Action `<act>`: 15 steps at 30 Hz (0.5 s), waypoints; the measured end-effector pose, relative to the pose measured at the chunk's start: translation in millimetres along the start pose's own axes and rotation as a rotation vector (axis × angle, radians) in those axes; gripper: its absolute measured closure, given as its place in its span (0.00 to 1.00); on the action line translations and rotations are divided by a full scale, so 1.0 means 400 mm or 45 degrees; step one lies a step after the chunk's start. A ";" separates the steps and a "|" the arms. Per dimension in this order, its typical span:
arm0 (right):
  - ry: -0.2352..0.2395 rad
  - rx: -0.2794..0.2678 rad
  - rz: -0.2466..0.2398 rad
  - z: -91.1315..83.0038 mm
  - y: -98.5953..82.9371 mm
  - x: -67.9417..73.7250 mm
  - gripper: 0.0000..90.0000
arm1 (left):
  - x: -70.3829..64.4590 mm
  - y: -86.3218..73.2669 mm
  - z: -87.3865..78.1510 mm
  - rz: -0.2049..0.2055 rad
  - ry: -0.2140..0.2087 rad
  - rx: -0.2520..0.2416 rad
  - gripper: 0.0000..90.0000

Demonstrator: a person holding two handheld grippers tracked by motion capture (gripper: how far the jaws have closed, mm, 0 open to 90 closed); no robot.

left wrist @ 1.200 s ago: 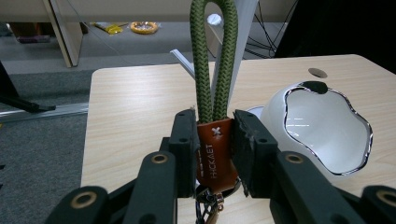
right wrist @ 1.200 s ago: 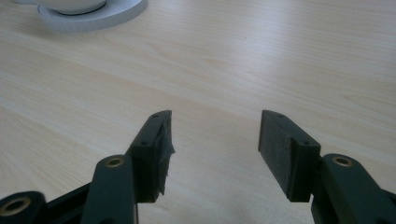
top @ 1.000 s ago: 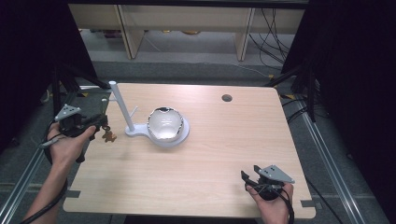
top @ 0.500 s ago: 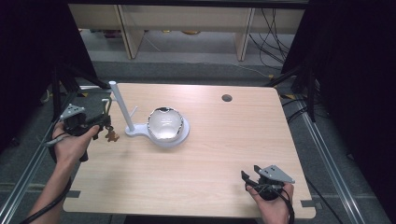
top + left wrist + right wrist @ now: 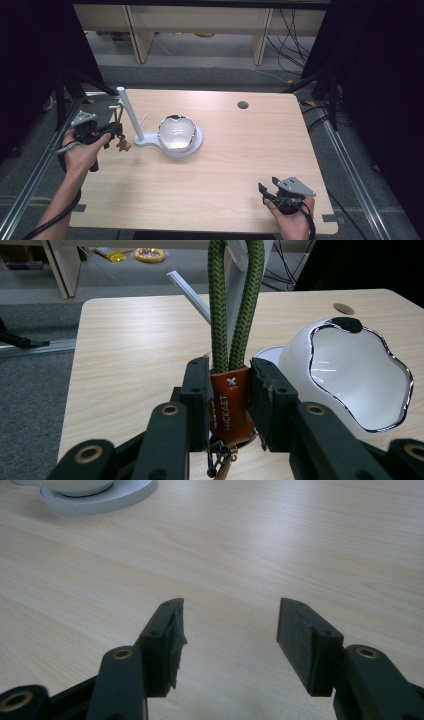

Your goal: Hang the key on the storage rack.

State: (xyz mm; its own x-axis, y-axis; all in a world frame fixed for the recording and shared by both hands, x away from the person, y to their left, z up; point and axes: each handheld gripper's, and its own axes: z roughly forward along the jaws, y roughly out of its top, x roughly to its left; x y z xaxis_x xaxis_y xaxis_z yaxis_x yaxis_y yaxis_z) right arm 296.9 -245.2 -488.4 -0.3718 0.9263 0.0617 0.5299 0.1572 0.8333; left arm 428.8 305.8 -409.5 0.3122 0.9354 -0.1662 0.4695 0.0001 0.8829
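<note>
Two grippers: left gripper (image 5: 230, 405) had its fingers clamped on the keychain (image 5: 229, 407), right gripper (image 5: 230, 642) fingers gaped wide, empty, over the tabletop (image 5: 280, 545).

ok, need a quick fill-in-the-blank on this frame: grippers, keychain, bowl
1. The left gripper is shut on the keychain's ____ leather tab.
2. The keychain's cord loop is ____ in colour.
3. The right gripper has its jaws ____, with nothing between them.
4. The white bowl sits on the stand's round ____.

Missing words: brown; green; open; base
</note>
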 end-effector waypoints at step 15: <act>0.012 -0.007 -0.049 0.003 0.001 -0.007 0.50 | -0.003 -0.006 0.024 0.014 0.008 0.009 0.76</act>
State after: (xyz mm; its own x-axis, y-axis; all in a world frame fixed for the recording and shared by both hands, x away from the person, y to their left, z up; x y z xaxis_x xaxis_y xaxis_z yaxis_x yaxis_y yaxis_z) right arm 298.9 -247.3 -488.9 -0.3988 0.9164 0.0347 0.5109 0.1905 0.8383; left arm 435.0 301.2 -415.7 0.3125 0.9375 -0.1534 0.4721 -0.0131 0.8815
